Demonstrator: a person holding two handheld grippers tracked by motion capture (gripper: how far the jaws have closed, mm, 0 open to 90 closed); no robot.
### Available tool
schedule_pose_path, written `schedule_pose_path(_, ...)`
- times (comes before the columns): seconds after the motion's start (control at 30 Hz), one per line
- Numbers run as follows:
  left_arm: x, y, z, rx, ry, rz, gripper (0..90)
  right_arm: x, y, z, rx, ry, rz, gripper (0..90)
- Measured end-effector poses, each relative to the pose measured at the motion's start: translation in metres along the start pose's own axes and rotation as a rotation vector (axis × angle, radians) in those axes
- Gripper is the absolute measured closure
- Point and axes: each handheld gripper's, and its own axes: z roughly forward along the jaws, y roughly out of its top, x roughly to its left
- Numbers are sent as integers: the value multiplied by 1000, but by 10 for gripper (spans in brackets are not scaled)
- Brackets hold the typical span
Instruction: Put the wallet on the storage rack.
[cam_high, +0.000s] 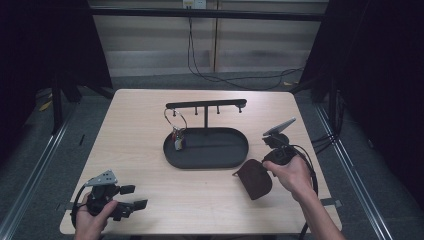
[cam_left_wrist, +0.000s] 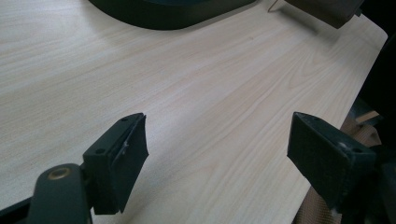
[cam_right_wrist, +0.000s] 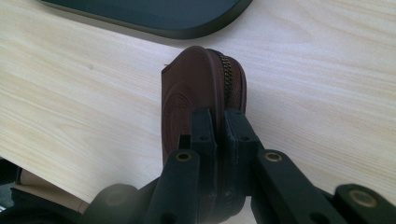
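Our right hand-held gripper squeezes a brown pouch just beside the black tray. Our left hand-held gripper is wide open over the bare counter.

Your workspace: a dim, dark-curtained booth.
You face a pale wood surface, grey floor, beige wall panels and trailing black cables.

Nothing readable is showing up anywhere here: no labels, brands, numbers or signs. The pouch is only showing embossed rings, no lettering I can make out.
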Motion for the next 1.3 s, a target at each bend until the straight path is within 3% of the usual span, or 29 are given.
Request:
schedule_pose_path(0.8, 0, 0, 1, 8, -7, -7, 191, 12, 18, -23, 22, -70, -22, 829)
schedule_pose_path(1.17, 0, 0, 3, 17, -8, -8, 190, 20, 34, -33, 19, -123, -34, 829)
schedule_pose_path(1.3, 0, 0, 3, 20, -9, -6, 190, 23, 42, -38, 11, -176, -35, 830)
